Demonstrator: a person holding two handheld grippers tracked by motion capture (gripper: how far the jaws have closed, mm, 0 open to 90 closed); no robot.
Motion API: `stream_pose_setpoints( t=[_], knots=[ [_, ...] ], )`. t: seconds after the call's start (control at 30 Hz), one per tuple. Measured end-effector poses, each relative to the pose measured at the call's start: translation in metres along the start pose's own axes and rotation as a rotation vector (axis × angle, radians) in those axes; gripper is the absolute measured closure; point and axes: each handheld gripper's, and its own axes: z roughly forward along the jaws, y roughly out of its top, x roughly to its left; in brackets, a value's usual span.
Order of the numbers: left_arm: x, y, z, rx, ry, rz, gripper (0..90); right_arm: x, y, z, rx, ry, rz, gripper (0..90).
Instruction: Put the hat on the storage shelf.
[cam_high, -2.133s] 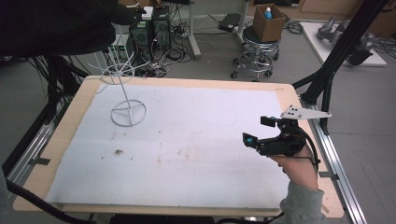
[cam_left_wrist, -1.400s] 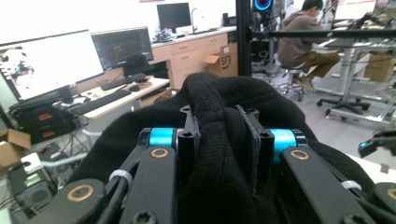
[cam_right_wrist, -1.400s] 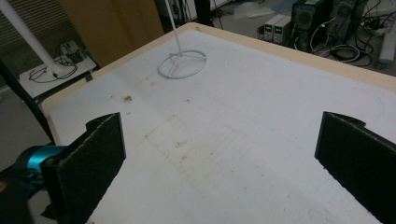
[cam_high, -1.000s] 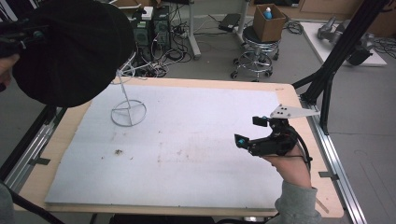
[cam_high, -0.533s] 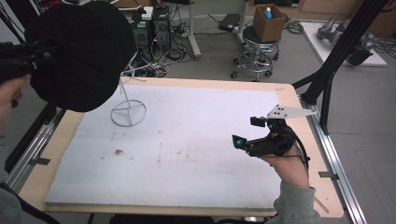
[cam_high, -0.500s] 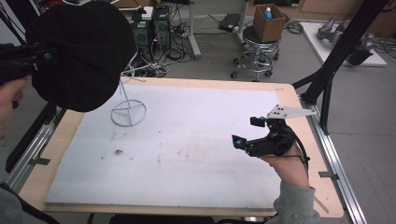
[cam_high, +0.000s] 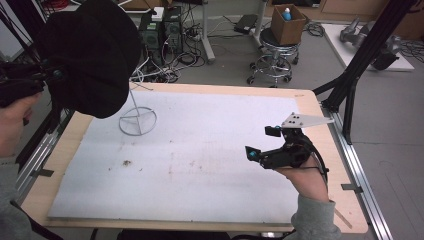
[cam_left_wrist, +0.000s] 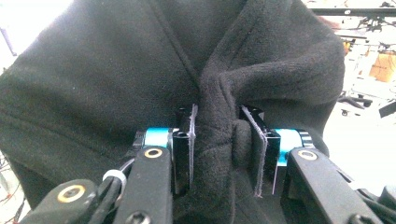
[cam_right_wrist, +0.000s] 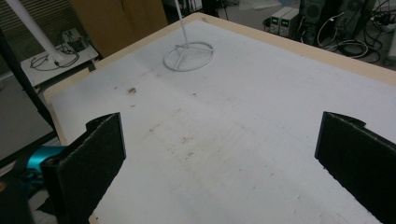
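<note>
Left tongs pinch a black fleece hat above the bench's far-left corner, likely bound for the wire stand; right tongs hover wide, empty.

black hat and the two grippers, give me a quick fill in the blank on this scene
1. The left gripper is shut on a ____ fleece hat.
2. The right gripper has its jaws ____, with nothing between them.
3. The white wire stand has a ____-shaped base.
4. The hat is held ____ the table, not resting on it.

Answers: black; open; ring; above
</note>
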Motion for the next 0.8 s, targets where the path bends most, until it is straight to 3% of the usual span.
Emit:
stream_pose_setpoints(
  t=[0.37,0.47,0.6,0.8],
  knots=[
    [0.006,-0.012,0.000,0.011,-0.001,-0.018,61.6,0.002,0.001,0.002,0.005,0.003,-0.007,0.8],
    [0.005,-0.013,-0.001,0.015,0.003,-0.004,61.9,0.002,0.001,0.002,0.006,0.003,-0.008,0.8],
    [0.003,-0.012,-0.001,0.040,-0.009,0.006,60.8,0.001,0.001,0.002,0.006,0.000,-0.006,0.8],
    [0.002,-0.012,0.000,0.082,-0.032,0.013,51.4,0.002,0.001,0.003,0.007,0.002,-0.007,0.8]
  ],
)
